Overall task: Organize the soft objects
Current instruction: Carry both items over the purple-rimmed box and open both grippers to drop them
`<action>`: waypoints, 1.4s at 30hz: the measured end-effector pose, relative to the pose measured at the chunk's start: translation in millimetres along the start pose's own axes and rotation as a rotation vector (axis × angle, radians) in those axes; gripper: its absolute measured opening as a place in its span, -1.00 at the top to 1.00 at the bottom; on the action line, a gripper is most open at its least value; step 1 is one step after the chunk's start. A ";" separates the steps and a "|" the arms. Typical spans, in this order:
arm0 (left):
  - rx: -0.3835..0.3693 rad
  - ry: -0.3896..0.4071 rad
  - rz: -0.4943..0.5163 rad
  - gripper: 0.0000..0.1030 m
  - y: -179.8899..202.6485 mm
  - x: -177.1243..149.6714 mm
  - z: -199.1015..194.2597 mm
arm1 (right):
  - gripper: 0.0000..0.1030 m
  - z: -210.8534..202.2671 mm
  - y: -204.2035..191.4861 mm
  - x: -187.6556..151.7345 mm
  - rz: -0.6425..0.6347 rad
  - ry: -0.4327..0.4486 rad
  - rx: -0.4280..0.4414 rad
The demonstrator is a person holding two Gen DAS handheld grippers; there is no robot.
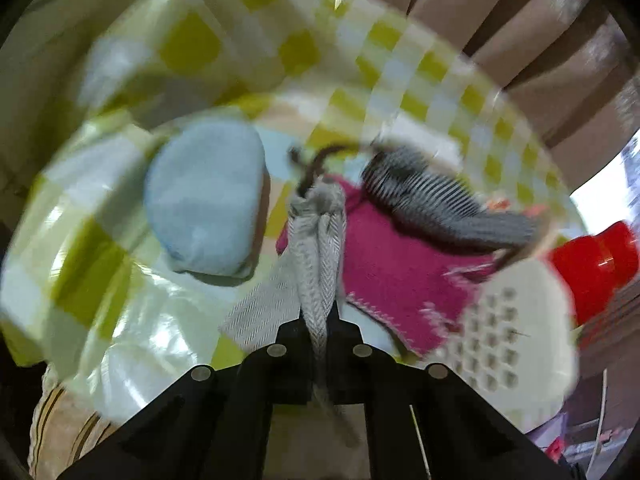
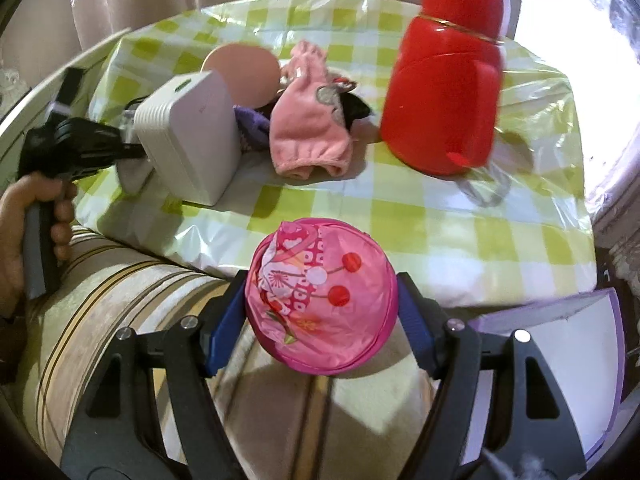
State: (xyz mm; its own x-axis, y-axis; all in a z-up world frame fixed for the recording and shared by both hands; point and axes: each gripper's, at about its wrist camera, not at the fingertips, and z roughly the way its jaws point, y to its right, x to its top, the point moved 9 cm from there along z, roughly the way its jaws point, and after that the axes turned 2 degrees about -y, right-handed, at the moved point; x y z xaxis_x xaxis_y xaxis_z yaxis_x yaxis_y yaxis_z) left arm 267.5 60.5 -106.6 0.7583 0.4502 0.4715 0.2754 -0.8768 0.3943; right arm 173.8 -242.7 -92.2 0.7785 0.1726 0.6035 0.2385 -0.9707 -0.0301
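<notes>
The left wrist view is blurred. In it my left gripper (image 1: 320, 316) is shut on a grey herringbone cloth (image 1: 318, 248) that hangs bunched between its black fingers above the checked tablecloth (image 1: 192, 40). Beyond it lie a light blue soft pad (image 1: 204, 200), a magenta cloth (image 1: 392, 272) and a striped grey sock (image 1: 440, 208). My right gripper (image 2: 322, 316) is shut on a round pink patterned fabric pouch (image 2: 320, 296), its blue pads (image 2: 224, 324) pressing both sides, at the table's near edge. A pink garment (image 2: 312, 128) and a purple cloth (image 2: 252, 128) lie farther back.
A red flask (image 2: 444, 76) stands at the back right. A white vented box (image 2: 188, 136) sits left, with a pink round object (image 2: 244, 76) behind it. A hand (image 2: 24, 232) holds the left gripper's body (image 2: 72, 148). A striped cushion (image 2: 120, 300) lies below the table edge.
</notes>
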 end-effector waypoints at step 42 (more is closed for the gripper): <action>-0.662 -0.306 0.727 0.36 357.5 -327.3 -127.0 | -0.70 -114.4 268.2 -129.3 0.524 0.069 -0.322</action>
State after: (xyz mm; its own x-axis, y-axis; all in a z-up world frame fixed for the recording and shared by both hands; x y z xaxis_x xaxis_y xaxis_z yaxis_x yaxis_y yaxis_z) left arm 42.7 -378.8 -19.8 0.7554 -0.2954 0.5849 -0.6205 -0.6094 0.4936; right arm 70.8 -544.5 -87.1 0.7031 -0.3413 0.6239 -0.3609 -0.9272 -0.1005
